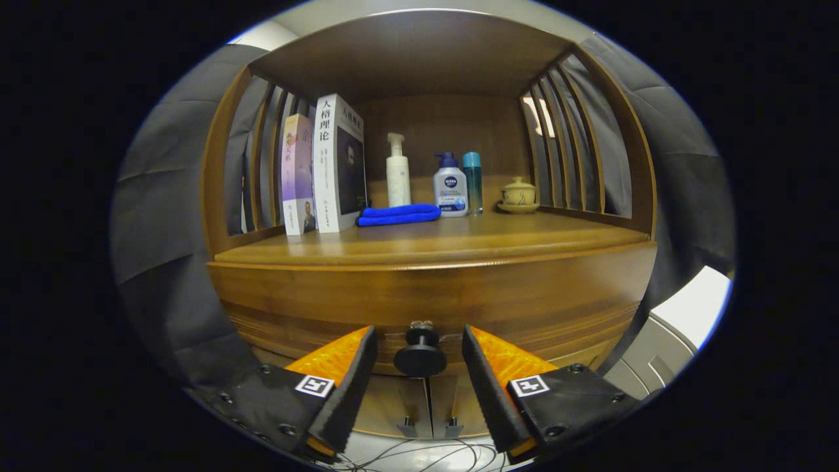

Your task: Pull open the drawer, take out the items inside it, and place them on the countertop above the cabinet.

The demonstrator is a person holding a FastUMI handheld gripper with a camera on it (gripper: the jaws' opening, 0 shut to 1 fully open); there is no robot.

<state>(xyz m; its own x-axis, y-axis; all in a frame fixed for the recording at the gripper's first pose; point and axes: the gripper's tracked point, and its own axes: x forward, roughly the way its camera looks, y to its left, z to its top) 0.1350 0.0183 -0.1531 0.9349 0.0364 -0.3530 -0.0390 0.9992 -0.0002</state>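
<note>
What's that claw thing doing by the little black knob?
A person is holding a claw up to a wooden cabinet. Its two fingers are open, one on each side of the round black drawer knob, not squeezing it yet. The wooden drawer looks closed. On the wooden countertop above stand two upright books, a folded blue cloth, three bottles and a small lidded ceramic cup.

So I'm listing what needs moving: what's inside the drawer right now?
Cannot tell: the drawer is closed, so its contents are hidden. Only its wooden front and knob show, with the knob between the open gripper's fingers, untouched.
</note>
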